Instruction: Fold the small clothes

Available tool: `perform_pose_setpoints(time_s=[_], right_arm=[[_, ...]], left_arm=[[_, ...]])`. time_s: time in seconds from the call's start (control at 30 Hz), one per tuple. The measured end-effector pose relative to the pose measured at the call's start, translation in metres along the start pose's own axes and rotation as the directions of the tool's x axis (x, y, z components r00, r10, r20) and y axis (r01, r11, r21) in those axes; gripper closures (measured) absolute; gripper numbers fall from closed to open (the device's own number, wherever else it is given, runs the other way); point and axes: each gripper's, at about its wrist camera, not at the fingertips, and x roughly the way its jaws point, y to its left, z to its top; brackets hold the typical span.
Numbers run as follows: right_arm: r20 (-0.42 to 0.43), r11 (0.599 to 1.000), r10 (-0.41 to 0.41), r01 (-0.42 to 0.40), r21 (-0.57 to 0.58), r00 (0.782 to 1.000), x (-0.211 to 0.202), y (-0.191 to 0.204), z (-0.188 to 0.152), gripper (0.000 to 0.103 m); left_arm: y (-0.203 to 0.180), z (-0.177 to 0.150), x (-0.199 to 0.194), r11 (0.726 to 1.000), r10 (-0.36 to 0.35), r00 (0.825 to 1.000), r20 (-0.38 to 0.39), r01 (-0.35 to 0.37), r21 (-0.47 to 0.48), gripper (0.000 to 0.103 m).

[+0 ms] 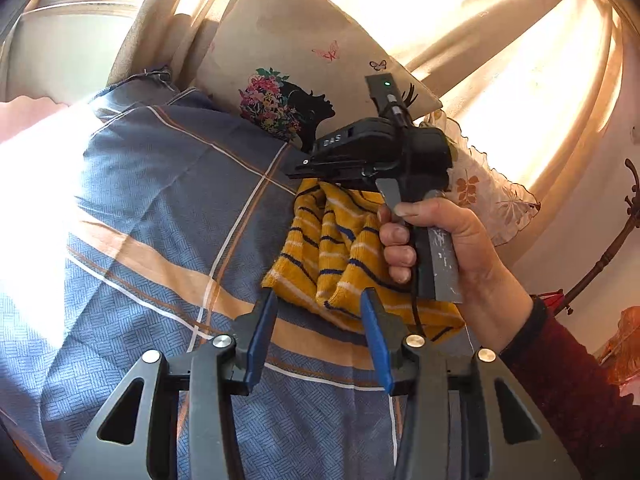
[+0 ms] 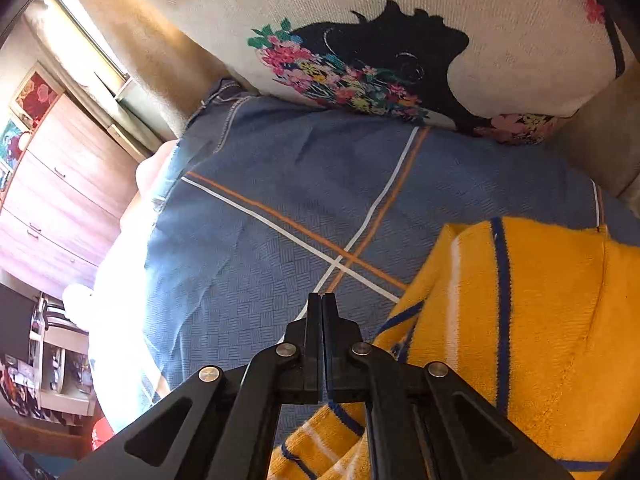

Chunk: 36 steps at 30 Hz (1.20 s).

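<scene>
A bed under a blue checked bedsheet (image 1: 160, 208) with white and orange lines. A cream pillow (image 2: 500, 20) printed with a black silhouette and flowers leans at its head. Sunlit beige curtains (image 1: 520, 40) hang behind. A wooden dresser (image 2: 60, 184) stands nearby.

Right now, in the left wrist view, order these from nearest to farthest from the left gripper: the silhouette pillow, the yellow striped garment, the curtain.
1. Yellow striped garment, just beyond the left gripper.
2. Silhouette pillow, behind the garment.
3. Curtain, at the back, upper right.
</scene>
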Motion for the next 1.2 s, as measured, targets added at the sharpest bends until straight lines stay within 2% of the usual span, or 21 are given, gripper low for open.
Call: perform_pose_setpoints(time_s=[0.03, 0.1, 0.13, 0.17, 0.27, 0.37, 0.43, 0.5, 0.53, 0.57, 0.6, 0.63, 0.67, 0.73, 0.83, 0.87, 0.93, 0.97, 1.07, 1.13, 1.2], right_arm=[[0.035, 1.0, 0.024, -0.025, 0.012, 0.999, -0.013, -0.005, -0.001, 0.097], [0.113, 0.996, 0.061, -0.067, 0.054, 0.992, -0.048, -0.021, -0.008, 0.071], [0.149, 0.995, 0.06, -0.07, 0.066, 0.987, -0.067, -0.031, -0.012, 0.044], [0.192, 0.996, 0.041, -0.056, 0.074, 0.981, -0.088, -0.043, -0.019, 0.034], [0.266, 0.993, -0.042, 0.011, 0.116, 0.963, -0.137, -0.086, -0.047, 0.033], [0.265, 0.975, -0.114, 0.057, 0.213, 0.958, -0.158, -0.137, -0.079, 0.032], [0.24, 0.96, -0.115, 0.045, 0.276, 0.964, -0.16, -0.165, -0.096, 0.032], [0.235, 0.945, -0.092, 0.01, 0.327, 0.968, -0.161, -0.185, -0.113, 0.032], [0.239, 0.94, -0.081, -0.005, 0.342, 0.968, -0.162, -0.192, -0.12, 0.032], [0.246, 0.936, -0.073, -0.018, 0.35, 0.966, -0.163, -0.197, -0.126, 0.032], [0.252, 0.935, -0.07, -0.025, 0.353, 0.965, -0.163, -0.199, -0.13, 0.032], [0.257, 0.936, -0.067, -0.029, 0.351, 0.964, -0.164, -0.199, -0.133, 0.032], [0.258, 0.937, -0.064, -0.031, 0.347, 0.964, -0.164, -0.199, -0.135, 0.032], [0.259, 0.943, -0.062, -0.028, 0.332, 0.964, -0.163, -0.198, -0.135, 0.032], [0.261, 0.952, -0.061, -0.022, 0.305, 0.963, -0.165, -0.193, -0.138, 0.032], [0.263, 0.954, -0.057, -0.025, 0.298, 0.963, -0.164, -0.194, -0.138, 0.032], [0.265, 0.954, -0.038, -0.044, 0.296, 0.964, -0.158, -0.196, -0.137, 0.032], [0.264, 0.951, -0.02, -0.063, 0.303, 0.964, -0.153, -0.197, -0.136, 0.032], [0.262, 0.934, 0.041, -0.13, 0.332, 0.964, -0.137, -0.198, -0.134, 0.032], [0.265, 0.926, 0.087, -0.177, 0.335, 0.96, -0.13, -0.194, -0.134, 0.032], [0.267, 0.929, 0.092, -0.179, 0.325, 0.959, -0.13, -0.185, -0.133, 0.032]], left_arm=[[-0.001, 0.003, -0.001, 1.0, 0.002, 1.0, 0.004, -0.002, 0.007, 0.051], [-0.001, 0.01, 0.001, 1.0, -0.002, 1.0, 0.001, 0.002, 0.011, 0.047], [0.0, 0.014, 0.003, 1.0, -0.007, 1.0, -0.003, 0.007, 0.007, 0.045], [0.0, 0.019, 0.006, 1.0, -0.012, 1.0, -0.01, 0.012, 0.001, 0.044], [-0.008, 0.036, 0.021, 0.999, -0.054, 0.998, -0.039, 0.054, -0.005, 0.038], [-0.023, 0.053, 0.05, 0.993, -0.113, 0.99, -0.089, 0.115, 0.016, 0.031], [-0.034, 0.063, 0.079, 0.992, -0.112, 0.984, -0.14, 0.119, 0.044, 0.03], [-0.047, 0.07, 0.113, 0.991, -0.109, 0.969, -0.222, 0.125, 0.058, 0.03], [-0.052, 0.072, 0.13, 0.989, -0.123, 0.955, -0.269, 0.142, 0.053, 0.036], [-0.055, 0.072, 0.145, 0.986, -0.135, 0.942, -0.308, 0.157, 0.047, 0.05], [-0.058, 0.072, 0.156, 0.988, -0.127, 0.932, -0.339, 0.151, 0.043, 0.091], [-0.057, 0.073, 0.164, 0.989, -0.127, 0.925, -0.358, 0.146, 0.026, 0.088], [-0.056, 0.077, 0.163, 0.989, -0.132, 0.93, -0.342, 0.145, 0.011, 0.089], [-0.051, 0.09, 0.148, 0.993, -0.104, 0.955, -0.277, 0.115, 0.023, 0.089], [-0.032, 0.102, 0.139, 0.999, -0.01, 0.969, -0.248, 0.019, 0.035, 0.089], [-0.026, 0.1, 0.142, 0.998, 0.047, 0.966, -0.253, -0.033, 0.061, 0.089], [-0.015, 0.089, 0.154, 0.99, 0.128, 0.95, -0.285, -0.105, 0.094, 0.088], [-0.011, 0.083, 0.159, 0.988, 0.137, 0.946, -0.294, -0.111, 0.104, 0.086], [-0.014, 0.072, 0.158, 0.983, 0.132, 0.958, -0.253, -0.093, 0.161, 0.077], [-0.013, 0.073, 0.152, 0.988, 0.089, 0.961, -0.261, -0.051, 0.148, 0.073], [-0.012, 0.075, 0.142, 0.991, 0.082, 0.962, -0.261, -0.049, 0.128, 0.072]])
